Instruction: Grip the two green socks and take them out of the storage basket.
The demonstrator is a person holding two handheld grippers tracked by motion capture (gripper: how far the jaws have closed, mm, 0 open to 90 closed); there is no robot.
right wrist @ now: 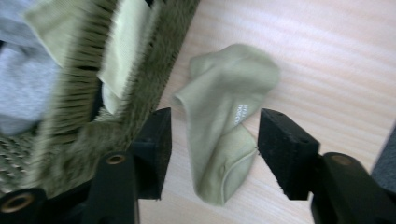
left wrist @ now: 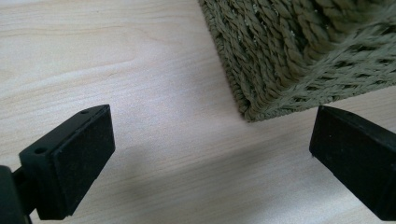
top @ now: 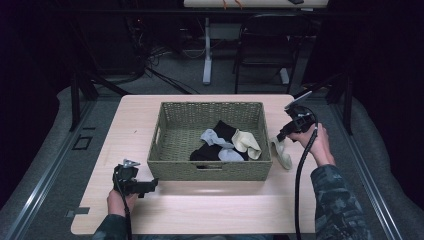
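High view, setting: a pale wooden counter (top: pixel 200 210) carries a woven olive basket (top: pixel 210 170) near its middle; a person's forearms come in from the bottom edge, one claw in each hand.
Basket contents: a black sock (top: pixel 207 150), a grey sock (top: pixel 215 140) and a cream sock (top: pixel 247 142) lie heaped in the right half of the basket.
Loose sock: a pale green sock (top: pixel 284 154) lies flat on the counter just outside the basket's right wall, close to the wall.
Right claw, high view: the right claw (top: pixel 281 136) hangs over the loose sock, tilted down toward it, beside the basket's right rim.
Right gripper view: the pale green sock (right wrist: pixel 224 121) lies on the wood between and beyond the two black jaws; the pads stand apart on either side and neither presses it, so the right claw (right wrist: pixel 212 140) is released and holds nothing. The basket wall (right wrist: pixel 135 88) rises just left of the sock, blurred.
Left claw, high view: the left claw (top: pixel 150 186) rests low at the basket's near left corner.
Left gripper view: the left claw (left wrist: pixel 210 154) has its jaws spread wide, released, with bare counter (left wrist: pixel 140 70) between them and the basket corner (left wrist: pixel 261 93) just ahead.
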